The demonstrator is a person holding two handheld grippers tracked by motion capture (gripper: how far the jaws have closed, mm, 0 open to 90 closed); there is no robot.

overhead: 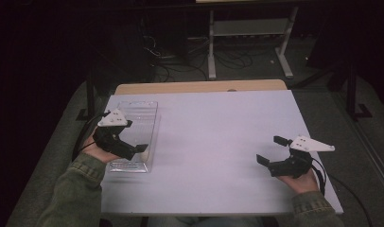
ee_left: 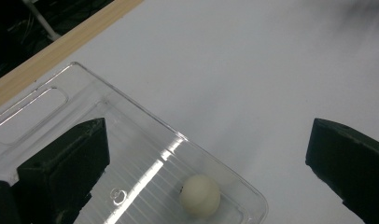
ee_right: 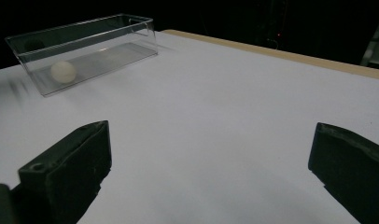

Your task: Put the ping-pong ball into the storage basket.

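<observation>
your left gripper sits over the near end of a clear plastic box that lies along the left side of the white table; its jaws are spread wide with nothing between them. in the left gripper view one jaw hangs above the box and the other above bare table, and a small white ball rests on the box floor near its close corner. the right gripper view catches that ball at the box's near end too, well apart from your right side. your right gripper is held near the table's right edge, pointing left toward the box, jaws spread wide and holding nothing
</observation>
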